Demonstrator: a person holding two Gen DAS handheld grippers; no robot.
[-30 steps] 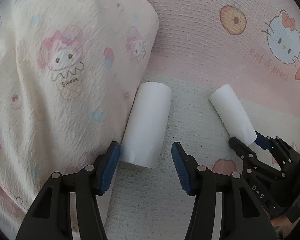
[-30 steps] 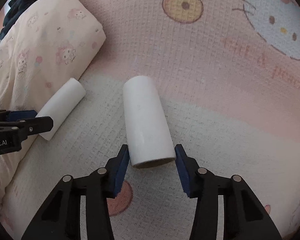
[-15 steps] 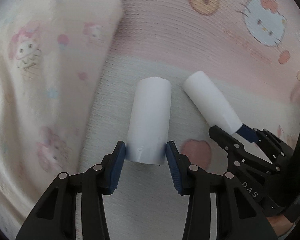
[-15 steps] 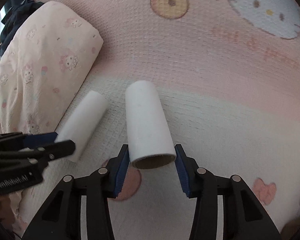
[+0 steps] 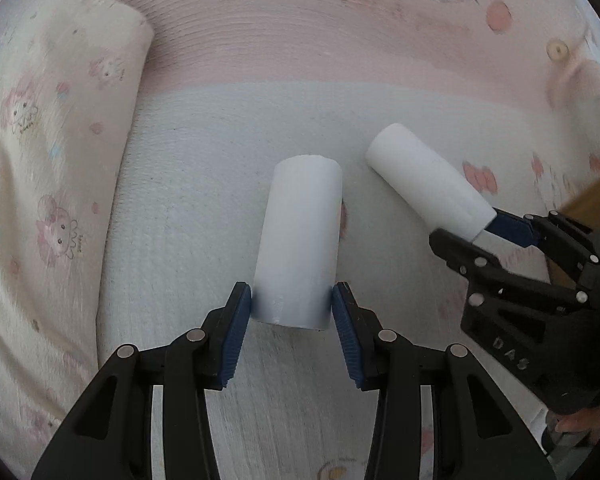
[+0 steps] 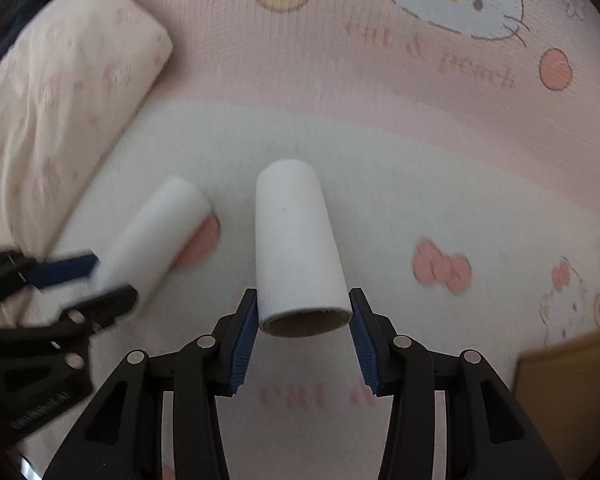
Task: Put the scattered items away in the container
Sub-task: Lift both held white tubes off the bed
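Both rolls are now seen carried clear of the bedding, whereas a second ago the left gripper (image 5: 292, 308) was spread wide around its roll and the pillow filled much more of the left wrist view. The left gripper is pressed against the near end of the left white roll (image 5: 300, 240), its blue pads (image 5: 236, 340) touching both sides. The right gripper (image 6: 303, 322) is likewise clamped on the right white roll (image 6: 298, 240), whose brown cardboard core is visible at the near end. In the left wrist view the right white roll (image 5: 428, 188) is observed held beside the left one, near but apart. In the right wrist view the left white roll (image 6: 156, 232) appears blurred. A pink and white cartoon-print blanket (image 6: 380, 80) is spread beneath both rolls. A cream printed pillow (image 5: 40, 160) lies at the left. A tan edge (image 6: 572, 392), possibly the container, is noted at the lower right; its identity cannot be confirmed.
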